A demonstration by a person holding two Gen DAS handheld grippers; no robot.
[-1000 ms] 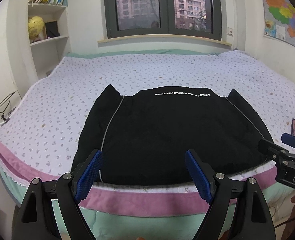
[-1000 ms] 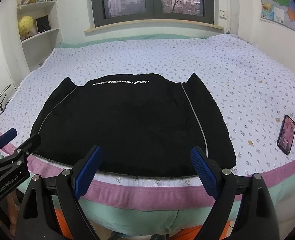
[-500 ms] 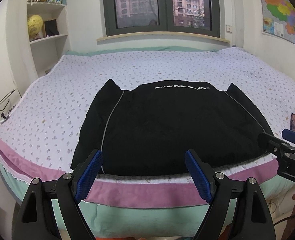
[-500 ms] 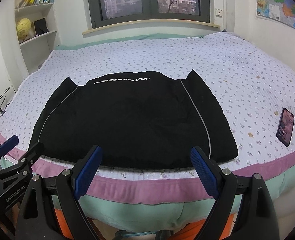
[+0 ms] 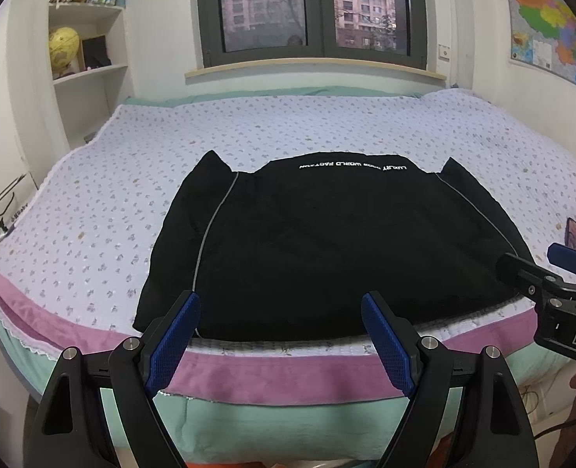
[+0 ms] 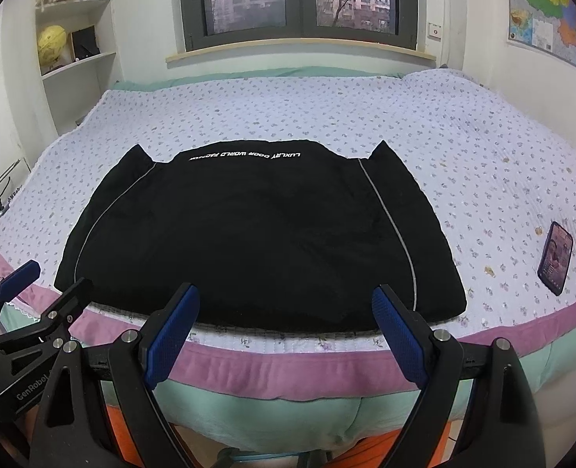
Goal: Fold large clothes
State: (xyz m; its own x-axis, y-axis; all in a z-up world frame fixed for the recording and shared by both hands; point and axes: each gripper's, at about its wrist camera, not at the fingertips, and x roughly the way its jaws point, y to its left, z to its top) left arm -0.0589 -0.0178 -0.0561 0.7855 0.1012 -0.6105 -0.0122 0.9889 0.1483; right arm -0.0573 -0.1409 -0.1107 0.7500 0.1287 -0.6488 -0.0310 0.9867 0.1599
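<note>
Bedroom light falls on a bed (image 5: 93, 234); nearest, both the left gripper (image 5: 280, 335) and the right gripper (image 6: 288, 335) are held wide apart, empty. Beyond, the black garment (image 6: 249, 234) is laid partly folded near the bed's edge; further folds are judged outstanding.

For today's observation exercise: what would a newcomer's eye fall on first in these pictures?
First, the black garment lying flat on the near part of the flowered bedspread, white lettering along its far edge. Next, the open blue-padded left claw and right claw, both short of the bed's edge. Then the phone lying to the garment's right.
</note>
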